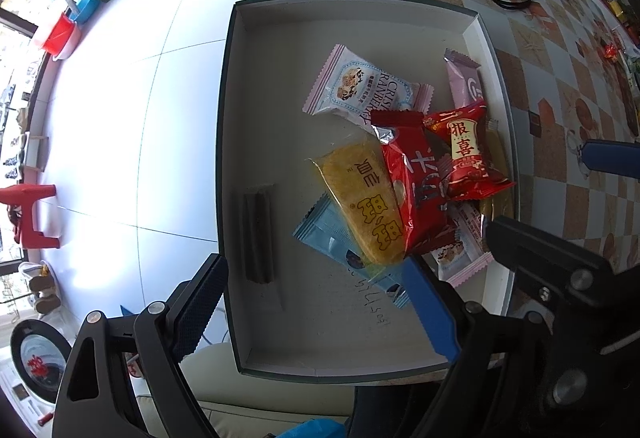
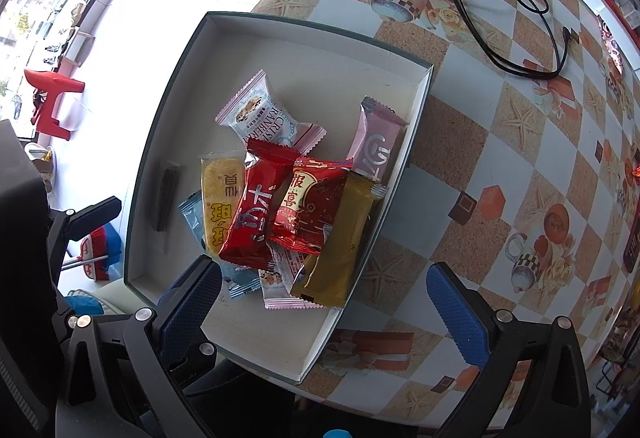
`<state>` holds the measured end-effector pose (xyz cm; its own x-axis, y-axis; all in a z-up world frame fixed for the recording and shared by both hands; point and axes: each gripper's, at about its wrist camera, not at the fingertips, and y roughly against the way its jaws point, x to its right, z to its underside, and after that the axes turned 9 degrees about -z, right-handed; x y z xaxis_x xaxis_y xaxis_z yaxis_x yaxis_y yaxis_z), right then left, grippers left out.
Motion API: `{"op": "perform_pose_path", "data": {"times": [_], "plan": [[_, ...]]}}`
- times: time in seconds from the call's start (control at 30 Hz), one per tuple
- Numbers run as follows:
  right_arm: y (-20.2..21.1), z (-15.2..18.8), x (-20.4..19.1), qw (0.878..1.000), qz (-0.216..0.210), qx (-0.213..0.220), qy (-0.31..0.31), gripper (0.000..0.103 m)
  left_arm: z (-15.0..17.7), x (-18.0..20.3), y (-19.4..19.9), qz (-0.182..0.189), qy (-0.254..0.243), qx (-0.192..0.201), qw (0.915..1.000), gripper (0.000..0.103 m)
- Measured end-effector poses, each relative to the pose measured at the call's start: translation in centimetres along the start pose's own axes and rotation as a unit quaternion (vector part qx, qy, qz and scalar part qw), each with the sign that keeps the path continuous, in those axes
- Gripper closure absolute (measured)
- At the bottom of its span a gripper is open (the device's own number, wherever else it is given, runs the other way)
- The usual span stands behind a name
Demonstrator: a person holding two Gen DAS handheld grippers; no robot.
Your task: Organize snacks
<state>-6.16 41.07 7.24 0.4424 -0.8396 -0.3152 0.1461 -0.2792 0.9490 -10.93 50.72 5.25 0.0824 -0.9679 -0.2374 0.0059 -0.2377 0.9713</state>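
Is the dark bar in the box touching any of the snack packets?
Apart. The left wrist view shows bare box floor between the dark bar and the nearest blue packet.

Strong daylight enters from windows at nine to eleven o'clock in both views — the pale tiled floor (image 1: 132, 85) is overexposed to near white. The white-lined shallow cardboard box (image 2: 320, 49) is evenly lit, its walls casting soft shadows inward. Glare marks the shiny red foil snack wrappers (image 2: 256, 213). Centres sharp; heavy fisheye bending and black vignette at the edges.
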Motion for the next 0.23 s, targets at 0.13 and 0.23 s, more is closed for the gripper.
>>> {"op": "perform_pose_path", "data": {"times": [0.13, 0.23], "plan": [[-0.05, 0.05, -0.17, 1.0, 0.0, -0.001, 0.001, 0.0, 0.22, -0.35, 0.01, 0.006, 0.008, 0.008, 0.9999, 0.012], [-0.03, 0.01, -0.24, 1.0, 0.0, 0.0, 0.001, 0.0, 0.09, -0.54, 0.39, 0.007, 0.012, 0.02, 0.9997, 0.012]]}}
